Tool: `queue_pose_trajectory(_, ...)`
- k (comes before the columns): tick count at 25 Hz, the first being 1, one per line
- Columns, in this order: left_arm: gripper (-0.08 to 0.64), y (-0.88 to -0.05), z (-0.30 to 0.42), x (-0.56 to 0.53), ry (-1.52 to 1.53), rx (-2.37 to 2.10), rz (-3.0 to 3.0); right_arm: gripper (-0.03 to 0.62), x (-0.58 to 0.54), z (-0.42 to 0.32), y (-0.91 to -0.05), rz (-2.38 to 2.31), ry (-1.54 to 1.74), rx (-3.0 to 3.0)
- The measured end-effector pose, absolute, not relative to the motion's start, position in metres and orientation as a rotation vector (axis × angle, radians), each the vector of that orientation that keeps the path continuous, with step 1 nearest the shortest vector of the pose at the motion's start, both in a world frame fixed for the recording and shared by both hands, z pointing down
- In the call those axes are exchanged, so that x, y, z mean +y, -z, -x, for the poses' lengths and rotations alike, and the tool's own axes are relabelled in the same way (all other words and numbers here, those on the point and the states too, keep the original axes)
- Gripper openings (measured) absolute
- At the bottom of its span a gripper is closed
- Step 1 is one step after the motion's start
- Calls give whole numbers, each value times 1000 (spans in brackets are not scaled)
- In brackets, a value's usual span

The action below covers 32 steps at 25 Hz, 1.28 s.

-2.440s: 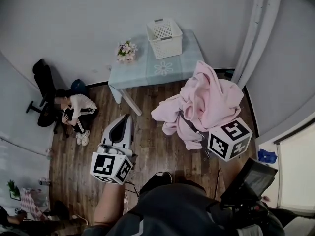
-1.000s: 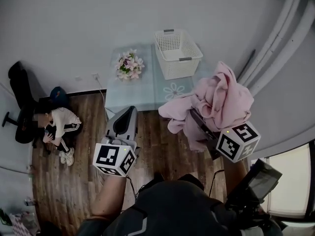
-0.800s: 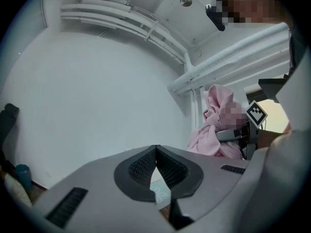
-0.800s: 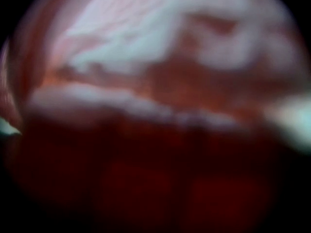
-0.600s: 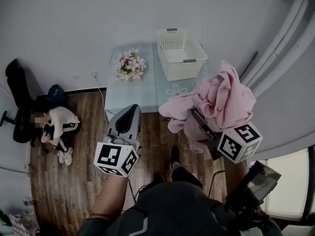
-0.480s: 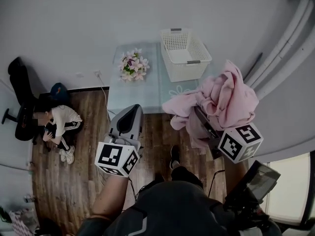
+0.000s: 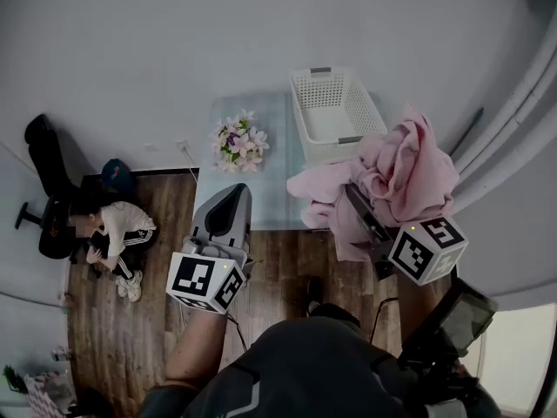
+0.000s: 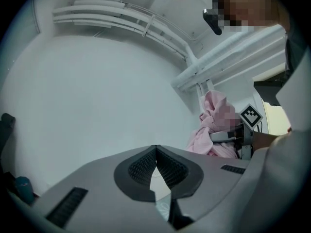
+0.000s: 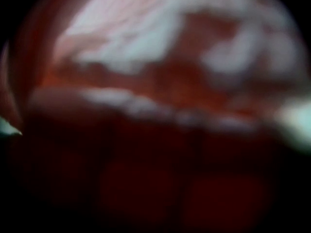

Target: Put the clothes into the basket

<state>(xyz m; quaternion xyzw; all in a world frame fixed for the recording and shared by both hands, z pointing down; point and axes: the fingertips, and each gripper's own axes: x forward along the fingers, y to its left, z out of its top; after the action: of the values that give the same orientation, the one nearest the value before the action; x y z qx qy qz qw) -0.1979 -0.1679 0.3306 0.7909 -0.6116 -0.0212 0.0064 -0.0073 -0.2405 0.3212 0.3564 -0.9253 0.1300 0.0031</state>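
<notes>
Fingers (image 8: 138, 168) of the left gripper (image 7: 231, 197) are pressed together at their tips with nothing between them; that gripper hangs idle over the near edge of the pale blue tabletop (image 7: 271, 190), left of centre in the head view. The right gripper (image 7: 359, 205) has its fingers buried in the bundled pink fabric garment (image 7: 409, 168), so they cannot be seen directly; its own view is filled with blurred pink and red cloth lying over the lens; judging by how the bundle rides up in the air on that gripper, the fingers are clamped on a thick wad of it. The garment sits right of centre in the head view, just beside the near right corner of the white latticed plastic basket (image 7: 298, 111), which stands on the tabletop in the upper middle; none of the cloth is inside yet. The step in hand looks like the carry to the basket. To do it well, the bundle should probably be brought over the middle of the opening, not just over the near rim, before the grip is let go; the loose fold hanging to the left could catch on the rim or drag toward the small bunch of pink and white flowers (image 7: 239, 142); the free left gripper could tuck that fold in.
</notes>
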Motion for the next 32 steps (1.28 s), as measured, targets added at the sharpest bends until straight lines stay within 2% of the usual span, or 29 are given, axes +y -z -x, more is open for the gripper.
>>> queue_pose_trajectory(11,9,-310,176,-264,-6,-1969,-2458,360,-344,-23,-298,-1123,-406,-2956)
queue_pose_trajectory(19,9,-305,190,-252,-40,-1995,-2453,360,-340,-23,-290,-1160,-365,-2962)
queue_pose_trajectory(26,9,-311,199,-333,-69,-2003,-2437,360,-433,-20,-297,-1201,-370,-2926)
queue_pose_trajectory(32,9,-311,224,-358,-43,-1970,-2483,360,-456,2,-304,-1271,-336,-2862)
